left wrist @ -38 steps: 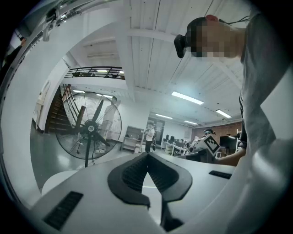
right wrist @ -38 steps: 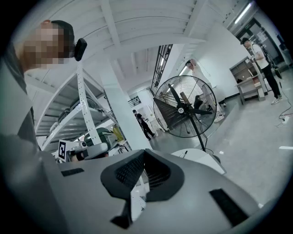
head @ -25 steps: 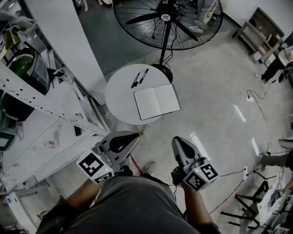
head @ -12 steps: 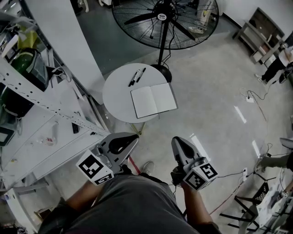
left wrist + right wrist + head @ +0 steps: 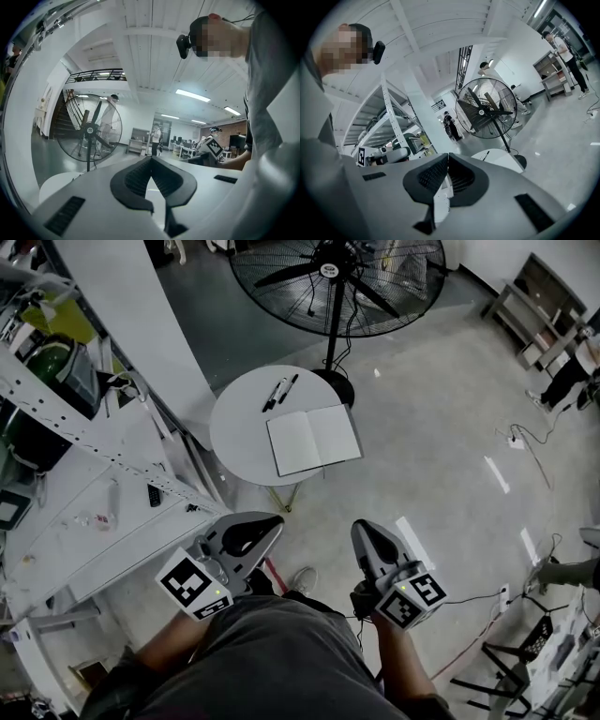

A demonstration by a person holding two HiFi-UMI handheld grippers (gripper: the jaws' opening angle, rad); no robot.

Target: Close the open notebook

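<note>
The notebook (image 5: 313, 439) is lying open on the round desk (image 5: 239, 427), well apart from the left gripper (image 5: 266, 522) and right gripper (image 5: 365, 530) — both are hanging back, jaws closed and empty, not reaching yet.

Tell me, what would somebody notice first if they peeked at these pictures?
The big black fan stands on the floor just behind a small round white table. On that table lies an open notebook with blank pages, and two pens lie beside it toward the fan. Nearer the person, the left gripper and right gripper are both shut and empty, well short of the table.
</note>
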